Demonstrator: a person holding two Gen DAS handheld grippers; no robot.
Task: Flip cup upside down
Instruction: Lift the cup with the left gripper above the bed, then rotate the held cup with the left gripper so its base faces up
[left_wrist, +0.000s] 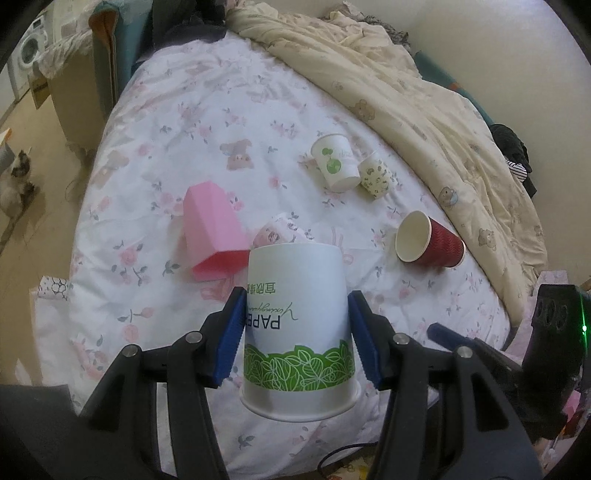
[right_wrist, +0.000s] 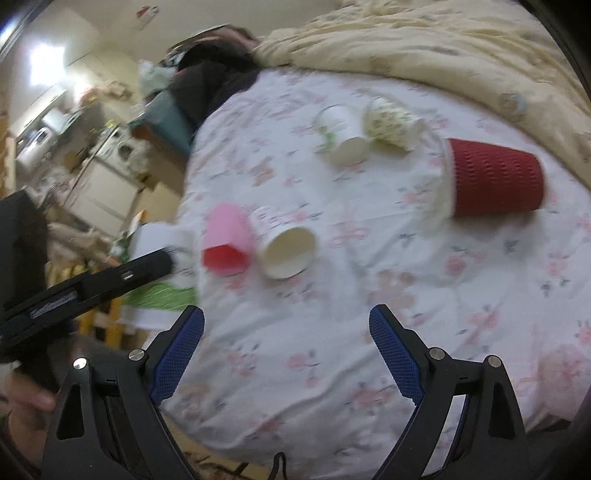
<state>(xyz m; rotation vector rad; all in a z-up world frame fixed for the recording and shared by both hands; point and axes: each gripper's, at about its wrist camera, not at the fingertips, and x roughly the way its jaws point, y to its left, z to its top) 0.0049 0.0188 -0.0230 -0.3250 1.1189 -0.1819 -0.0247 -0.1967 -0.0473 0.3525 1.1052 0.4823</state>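
The left tongs (left_wrist: 297, 332) were clamped on a white paper cup with a green leaf band (left_wrist: 299, 332), the blue pads (left_wrist: 231, 336) pressing its two sides. The cup was held above the bed, inverted: rim nearest the camera and lowest, closed base farthest and uppermost, long axis roughly upright, its lettering reading upside down. In the right wrist view the same cup (right_wrist: 162, 273) showed at the left edge, partly hidden by the left tongs' black frame.

The right tongs (right_wrist: 286, 350) stood spread wide with nothing between the pads, over the white floral bedsheet (right_wrist: 332, 314).

Beyond the held cup, a pink ribbed plastic cup (left_wrist: 212, 230) lay on its side, a pale patterned paper cup (left_wrist: 275, 230) just beside it. Further right, a red ribbed paper cup (left_wrist: 430, 242) lay on its side, mouth facing left. Farther still, a white paper cup with a green sprout print (left_wrist: 334, 162) and a cream spotted paper cup (left_wrist: 376, 175) lay touching. A cream quilt (left_wrist: 406, 85) was bunched at the far side.
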